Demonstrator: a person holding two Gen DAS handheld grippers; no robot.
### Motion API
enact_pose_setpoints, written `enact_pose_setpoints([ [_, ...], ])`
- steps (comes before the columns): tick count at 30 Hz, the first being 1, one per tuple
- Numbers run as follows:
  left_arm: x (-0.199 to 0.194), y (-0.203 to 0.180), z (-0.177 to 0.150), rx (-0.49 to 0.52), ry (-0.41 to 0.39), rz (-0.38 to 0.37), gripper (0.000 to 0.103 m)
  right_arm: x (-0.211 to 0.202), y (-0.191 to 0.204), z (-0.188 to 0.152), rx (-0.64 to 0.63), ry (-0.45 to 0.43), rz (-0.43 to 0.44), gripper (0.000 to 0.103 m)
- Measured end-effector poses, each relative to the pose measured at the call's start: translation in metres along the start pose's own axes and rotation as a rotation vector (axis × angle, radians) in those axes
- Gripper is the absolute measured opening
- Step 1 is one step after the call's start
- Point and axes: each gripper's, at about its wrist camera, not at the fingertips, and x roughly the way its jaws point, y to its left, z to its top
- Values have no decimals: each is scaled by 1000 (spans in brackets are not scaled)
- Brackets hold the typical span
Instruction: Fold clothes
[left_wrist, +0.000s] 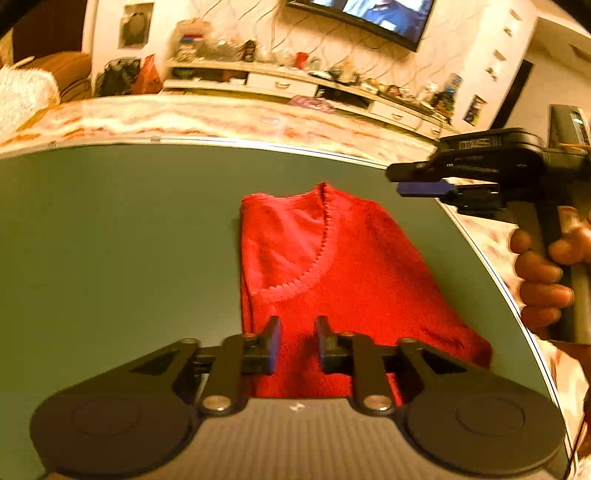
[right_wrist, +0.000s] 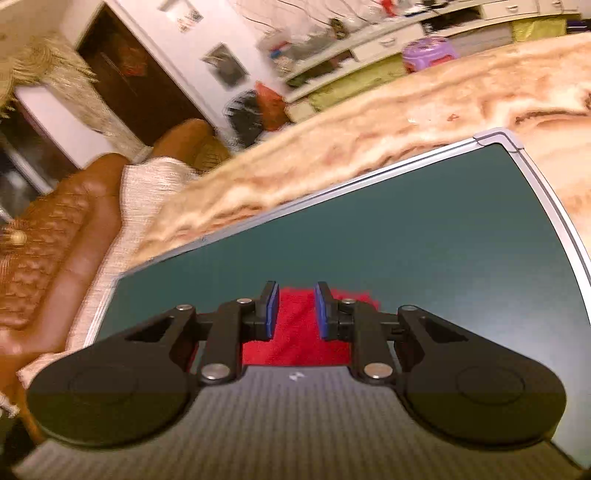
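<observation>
Setting: a home living room. Indicators: wall-mounted television (left_wrist: 373, 18) above a long white cabinet (left_wrist: 295, 83) crowded with household items; brown leather sofa (right_wrist: 55, 236) with a pale throw (right_wrist: 147, 184); dark wooden door (right_wrist: 136, 70); marble-patterned desk (left_wrist: 221, 118).

1. The left gripper (left_wrist: 297, 343) points forward and down, its jaws parted with a clear gap and nothing pressed between the blue pads.
2. The right gripper (right_wrist: 295, 314) also tilts downward, rolled to one side, its jaws slightly apart and gripping nothing.
3. In the left wrist view, the person's right hand (left_wrist: 546, 280) wraps its fingers (left_wrist: 543, 295) around the right gripper's upright handle.
</observation>
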Motion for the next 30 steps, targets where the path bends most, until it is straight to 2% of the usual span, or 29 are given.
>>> enact_pose_setpoints([
  [4,-16,-4,-12,18,-18,-23,42,-44,4,-59,-11,42,45,25],
  [7,-26,-17,-21,71,-28,-52,42,-58,1,-98,-4,70,21,25],
  [9,-21,-25,-27,110,7,-50,42,-54,-9,-110,32,94,-11,25],
  [10,-18,-28,-30,125,28,-44,41,-52,-20,-111,73,81,-27,24],
  [13,-16,-30,-38,134,42,-32,41,-51,-43,-104,212,70,32,21],
  [16,-20,-30,-35,120,42,-39,41,-61,-48,-99,269,23,45,24],
  [18,-24,-38,-31,139,21,-73,41,-71,-47,-94,272,-9,74,24],
  [20,-29,-54,-26,175,0,-139,43,-70,-44,-82,251,-11,71,24],
  [23,-23,-86,-21,225,6,-238,44,-53,-35,-61,197,32,64,24],
  [26,-7,-111,-21,271,42,-298,44,-27,-31,-49,188,99,55,24],
  [29,15,-114,-32,274,138,-302,35,-9,-33,-47,169,114,8,22],
  [30,17,-111,-36,271,147,-312,34,-5,-34,-47,168,114,1,21],
])
